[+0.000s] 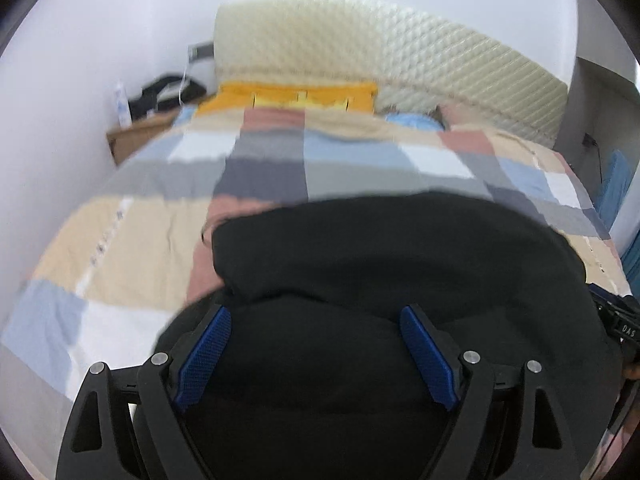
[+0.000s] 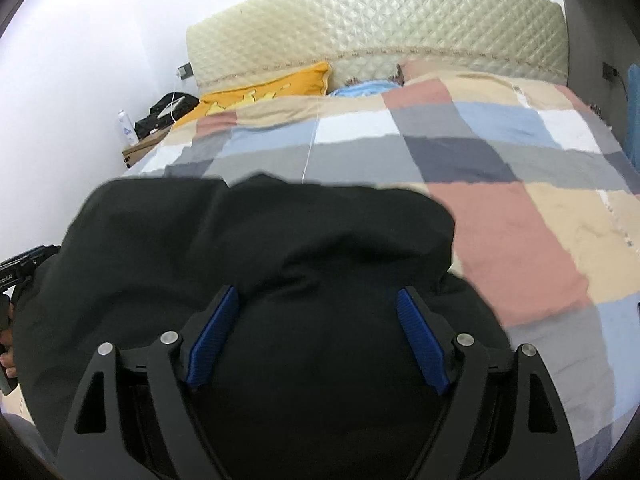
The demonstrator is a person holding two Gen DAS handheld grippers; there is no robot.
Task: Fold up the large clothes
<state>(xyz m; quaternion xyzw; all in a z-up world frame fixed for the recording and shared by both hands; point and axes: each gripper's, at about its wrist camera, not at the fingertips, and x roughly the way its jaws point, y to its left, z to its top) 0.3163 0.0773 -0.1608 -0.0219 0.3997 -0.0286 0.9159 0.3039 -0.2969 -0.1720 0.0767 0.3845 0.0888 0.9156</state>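
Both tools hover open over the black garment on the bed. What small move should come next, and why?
Probably lower both tools onto the near edge of the black garment and pinch it. The left tool and right tool stand wide open above the cloth, gripping nothing, and the garment lies bunched on the checked quilt, not yet flat enough to fold.

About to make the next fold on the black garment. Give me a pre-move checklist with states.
1. Left tongs open: ok.
2. Right tongs open: ok.
3. Fabric between the pads: the black garment lies under both; whether it is gripped, cannot tell.
4. Garment lying flat: not ok, bunched in folds.
5. Checked bedspread bare beside the garment: ok.
6. Yellow pillow away from the garment: ok.
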